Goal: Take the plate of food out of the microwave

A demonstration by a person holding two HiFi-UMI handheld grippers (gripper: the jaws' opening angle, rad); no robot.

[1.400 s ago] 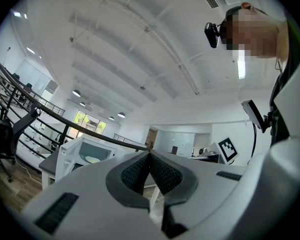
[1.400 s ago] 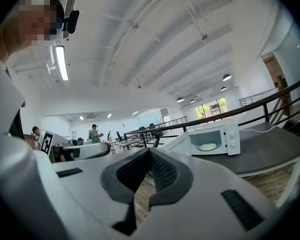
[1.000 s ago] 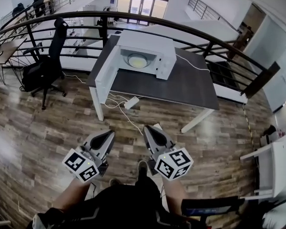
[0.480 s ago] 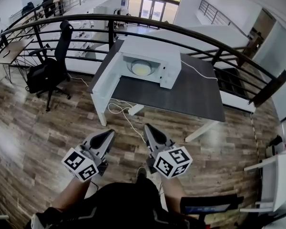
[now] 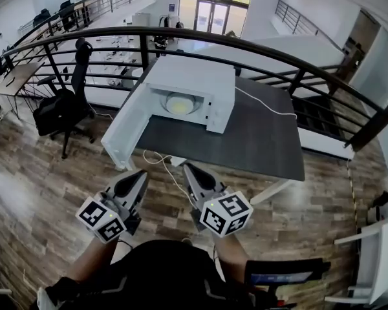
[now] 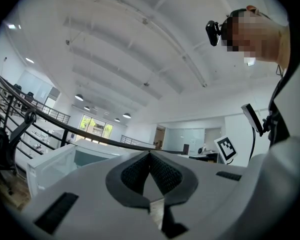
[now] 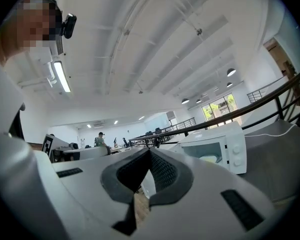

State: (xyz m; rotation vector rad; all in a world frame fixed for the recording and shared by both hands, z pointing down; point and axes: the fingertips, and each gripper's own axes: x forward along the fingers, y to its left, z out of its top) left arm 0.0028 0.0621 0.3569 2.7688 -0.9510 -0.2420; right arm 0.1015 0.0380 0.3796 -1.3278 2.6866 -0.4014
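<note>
At twelve o'clock in the head view, the white microwave (image 5: 193, 82) is seen standing on the dark table (image 5: 258, 141), its door (image 5: 124, 133) swung wide toward eight o'clock. Inside the open cavity the plate of food (image 5: 179, 103) is spotted, pale and round, not yet touched. Down at six o'clock both claws are held side by side over the wooden floor (image 5: 45, 192), well apart from the table. The left claw (image 5: 141, 175) is shown shut, pads pressed together with nothing between them. The right claw (image 5: 189, 171) is likewise clamped tight and empty; in its own view the microwave is framed at three o'clock, the plate visible within. A white cable (image 5: 262, 105) is laid across the table at one o'clock. A black office chair (image 5: 61, 105) is parked at nine o'clock beside the curved railing (image 5: 271, 57).
</note>
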